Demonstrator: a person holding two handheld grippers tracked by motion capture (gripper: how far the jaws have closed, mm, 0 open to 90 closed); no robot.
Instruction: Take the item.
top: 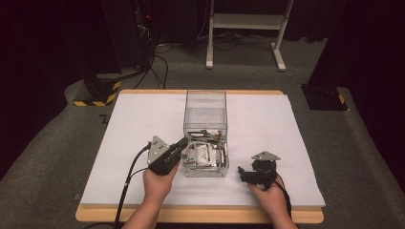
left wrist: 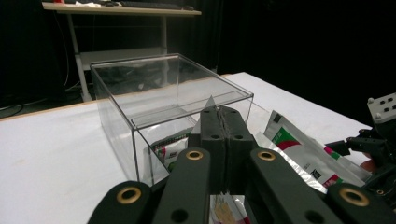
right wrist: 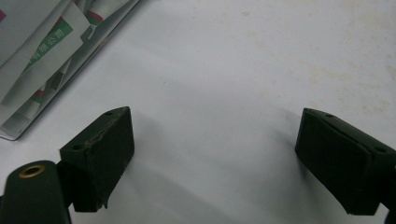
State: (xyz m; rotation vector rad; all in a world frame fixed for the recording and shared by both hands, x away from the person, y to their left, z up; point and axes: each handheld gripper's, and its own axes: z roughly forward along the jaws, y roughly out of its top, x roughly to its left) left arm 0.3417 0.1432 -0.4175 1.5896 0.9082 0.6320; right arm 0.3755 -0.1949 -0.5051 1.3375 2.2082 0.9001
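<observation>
High view: I am holding a gripper in each hand over a white table (top: 143, 119). A clear box (top: 206, 133) is standing at the middle of the table, with its far part bare and its near part holding a heap of white sachets (top: 203, 153) printed in red and green. My left gripper (top: 182, 144) is pointing toward the near left side of the box, its tip touching or just beside the wall; I cannot tell which from here. My right gripper (top: 242, 171) is resting low near the table edge, right of the box and apart from it, with its tip pointing left. A cable is trailing from each gripper toward me. Left gripper view: my left jaws are pressing together, with a thin silvery sachet corner (left wrist: 210, 103) sticking up between their tips, so I am pinching a sachet. The box (left wrist: 140, 93) is standing just beyond the tips, and its near top edge is crossing behind them. More sachets (left wrist: 299, 149) are lying to the right, and the right gripper (left wrist: 373, 144) is showing at the far right edge. Right gripper view: my right jaws are standing spread wide, with bare table (right wrist: 224, 70) between them and nothing held. The black pads (right wrist: 109, 144) are hovering close above the table and casting a soft shadow on it. A pile of sachets (right wrist: 42, 51) is lying at the upper left, well away from the left pad.
</observation>
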